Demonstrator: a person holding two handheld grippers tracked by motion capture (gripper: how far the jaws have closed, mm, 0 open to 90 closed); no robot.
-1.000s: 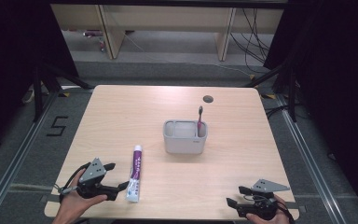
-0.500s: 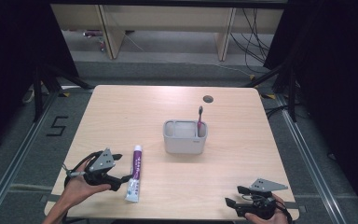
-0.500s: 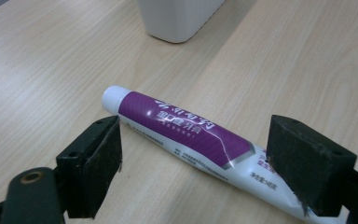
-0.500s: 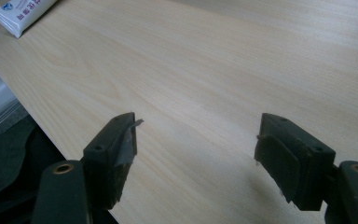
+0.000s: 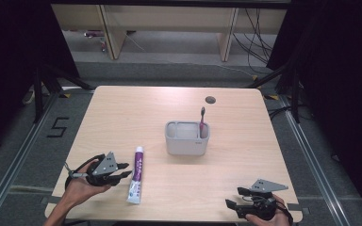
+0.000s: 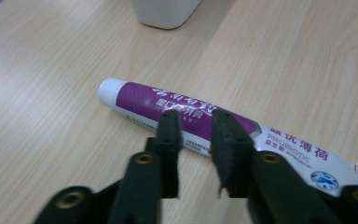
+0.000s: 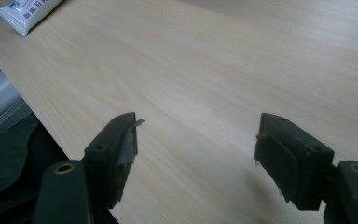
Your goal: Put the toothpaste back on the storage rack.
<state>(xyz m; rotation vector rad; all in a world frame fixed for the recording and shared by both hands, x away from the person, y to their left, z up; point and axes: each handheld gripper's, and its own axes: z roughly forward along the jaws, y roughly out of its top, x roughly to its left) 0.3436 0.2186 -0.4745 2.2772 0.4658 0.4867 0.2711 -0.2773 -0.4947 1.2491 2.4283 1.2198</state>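
Left tongs [image 5: 122,175] sit low over the near left part of the surface [image 5: 179,101], held in the person's left hand [image 5: 82,186], jaws pointing across at the toothpaste tube [image 5: 137,173]. Their jaws have just been closing and now stand narrow. In the left gripper view the left tongs [image 6: 196,128] have both tips over the purple middle of the toothpaste tube [image 6: 214,128], which lies crosswise just beyond them, white cap to the left of the jaws, flat crimped end to the right. A slim gap shows between the pads; whether they press on the tube cannot be told from these views. The tube lies flat on the surface [image 6: 51,93].

Right tongs [image 5: 233,207] rest at the near right edge of the surface, in the person's right hand [image 5: 266,216], well apart from the tube. In the right gripper view the right tongs [image 7: 196,140] stand wide, with bare wood of the surface [image 7: 214,60] between the jaws and nothing held. The crimped end of the toothpaste tube [image 7: 28,11] shows far ahead and to the left of these jaws.

Beyond both tongs, near the middle of the surface, stands a grey holder [image 5: 187,138], with a toothbrush [image 5: 202,120] upright in its right compartment. The base of the holder [image 6: 165,11] also shows ahead of the left tongs, past the tube.
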